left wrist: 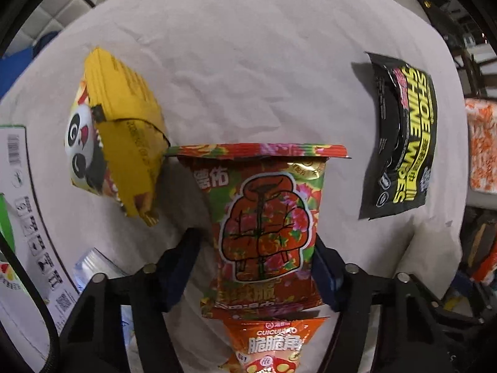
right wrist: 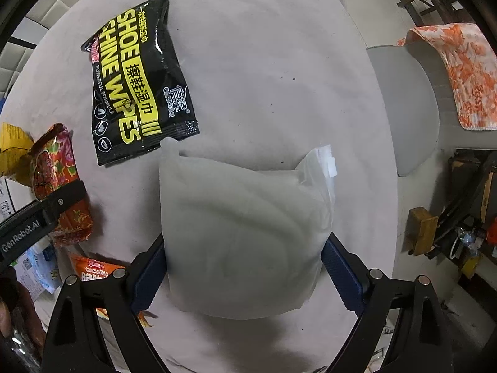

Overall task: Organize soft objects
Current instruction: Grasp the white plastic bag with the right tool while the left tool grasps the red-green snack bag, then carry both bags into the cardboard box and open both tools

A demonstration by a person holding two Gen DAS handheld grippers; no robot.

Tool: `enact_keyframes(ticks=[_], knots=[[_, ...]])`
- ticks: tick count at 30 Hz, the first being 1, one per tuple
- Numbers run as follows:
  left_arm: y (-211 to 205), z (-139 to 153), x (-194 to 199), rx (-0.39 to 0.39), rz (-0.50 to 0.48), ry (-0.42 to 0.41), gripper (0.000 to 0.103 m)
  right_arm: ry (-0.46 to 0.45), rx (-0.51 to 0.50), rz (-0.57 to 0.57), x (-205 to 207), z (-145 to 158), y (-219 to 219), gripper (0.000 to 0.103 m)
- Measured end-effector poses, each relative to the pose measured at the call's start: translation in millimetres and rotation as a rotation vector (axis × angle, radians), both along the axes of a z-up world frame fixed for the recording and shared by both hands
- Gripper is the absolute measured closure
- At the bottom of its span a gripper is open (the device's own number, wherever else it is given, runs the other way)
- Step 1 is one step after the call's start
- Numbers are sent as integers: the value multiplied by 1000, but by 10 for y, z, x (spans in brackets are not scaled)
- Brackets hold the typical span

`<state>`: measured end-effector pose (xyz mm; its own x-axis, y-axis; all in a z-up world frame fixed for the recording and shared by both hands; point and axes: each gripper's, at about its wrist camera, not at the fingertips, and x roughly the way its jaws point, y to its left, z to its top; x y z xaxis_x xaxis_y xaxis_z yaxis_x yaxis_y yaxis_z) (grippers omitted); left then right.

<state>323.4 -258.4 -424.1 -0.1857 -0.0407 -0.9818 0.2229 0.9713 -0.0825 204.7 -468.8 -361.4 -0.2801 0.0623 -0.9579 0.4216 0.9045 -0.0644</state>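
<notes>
Two grippers each clamp a pouch: left gripper (left wrist: 254, 267) squeezes a crinkly red floral foil packet (left wrist: 264, 227) mid-body; right gripper (right wrist: 245, 264) pinches a soft, light white plastic pack (right wrist: 245, 236), likely yielding.

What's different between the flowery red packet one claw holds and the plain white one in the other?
The floral red packet is brightly printed with a jacket picture; the white packet is plain and unmarked. The left gripper holds the red one, the right gripper the white one. The white one looks puffier, pillow-like; the red one flatter. Both are soft sealed packs, pinched at the sides above the pale cloth.
</notes>
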Motion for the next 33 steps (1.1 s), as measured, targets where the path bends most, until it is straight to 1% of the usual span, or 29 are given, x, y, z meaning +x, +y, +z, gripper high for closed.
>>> enact_keyframes(ticks=[1,3,5,8,12,15,16,18,20,24,27,28,33], knots=[[-26,0,-15,15,-17,-12,44,3,2,2,217,-39,49,9],[-50,14,-54,37,-42,-31,53,7,-5,12,286,-11,81,9],[-109,12,-92,49,-52,-46,58,7,-15,19,303,15,129,9],[-160,43,-169,58,-72,-69,60,6,-28,23,282,59,197,12],[-189,98,-251,68,-91,-94,61,-12,-32,15,259,116,227,19],[-233,159,-323,79,-87,-124,61,-33,-34,15,216,205,238,25],[-288,145,-309,79,-85,-133,61,-38,-36,17,202,227,239,27],[-301,220,-367,71,-84,-145,61,-50,-38,21,170,287,269,28],[-284,321,-468,56,-77,-160,61,-62,-38,26,129,356,295,29],[-108,671,-676,16,-53,-198,61,-95,-32,50,97,560,396,30],[6,918,-825,-10,-35,-224,61,-127,-26,80,51,756,554,30],[108,1046,-862,-16,-32,-231,61,-138,-23,88,33,821,598,30],[223,1458,-1071,-43,-20,-284,61,-198,-4,135,47,1173,912,30]])
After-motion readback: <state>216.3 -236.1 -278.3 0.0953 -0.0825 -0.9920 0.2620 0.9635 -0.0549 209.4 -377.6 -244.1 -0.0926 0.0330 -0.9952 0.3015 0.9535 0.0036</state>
